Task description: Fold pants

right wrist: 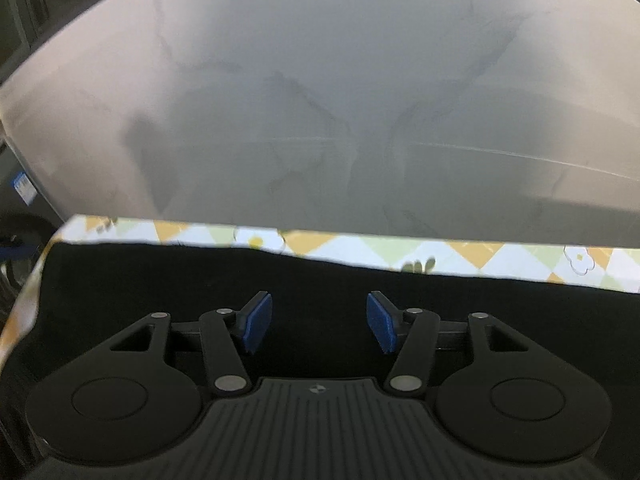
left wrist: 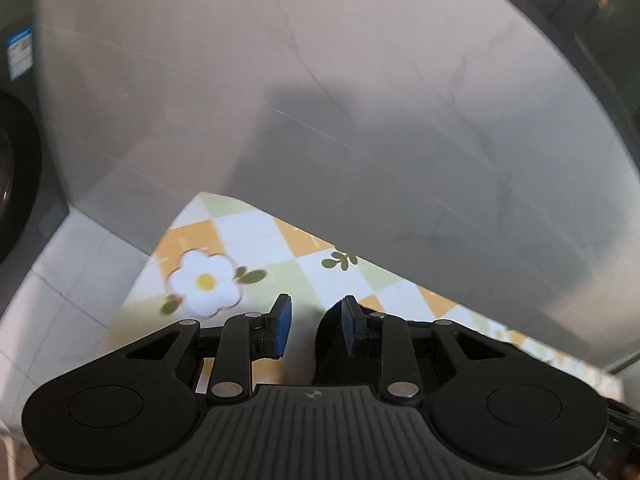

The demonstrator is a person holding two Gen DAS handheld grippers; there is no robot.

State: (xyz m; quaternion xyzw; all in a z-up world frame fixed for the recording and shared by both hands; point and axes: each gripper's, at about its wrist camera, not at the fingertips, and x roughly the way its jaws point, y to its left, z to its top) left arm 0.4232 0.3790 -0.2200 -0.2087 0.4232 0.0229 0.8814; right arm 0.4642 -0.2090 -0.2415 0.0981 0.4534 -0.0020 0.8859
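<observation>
- Your right wrist view alone shows the pants (right wrist: 160, 280). They are a flat, matt black sheet lying on the checked cloth (right wrist: 360, 248), with their far edge running nearly straight across the frame.
- A strip of the cloth shows beyond that edge, and a sliver at the left.
- Your right gripper (right wrist: 320, 320) hangs over the pants. Its fingers stand wide apart, with only black fabric visible in the gap and neither blue pad pressing on anything.
- Your left wrist view shows no clear stretch of the pants. It shows a corner of the cloth, printed in orange, pale green and white diamonds with a white flower (left wrist: 206, 282) and small olive leaves.
- Your left gripper (left wrist: 317, 326) has its fingers a narrow way apart.
- A dark rounded mass sits against the inner face of its right finger, and light cloth shows between that mass and the other pad. You cannot tell from this view whether the mass is pants fabric or shadow.
- The desk (left wrist: 360, 100) is smooth and grey with faint dark veining. Both views blur it, and soft shadows cross it.
- Only the left view shows the white floor tiles (left wrist: 60, 280), which lie beyond the cloth's left edge.
- A dark appliance with a blue label (left wrist: 18, 52) is cut off at the left frame edge. The label's print is unreadable.
- The near parts of the pants and cloth are hidden behind the gripper bodies.
</observation>
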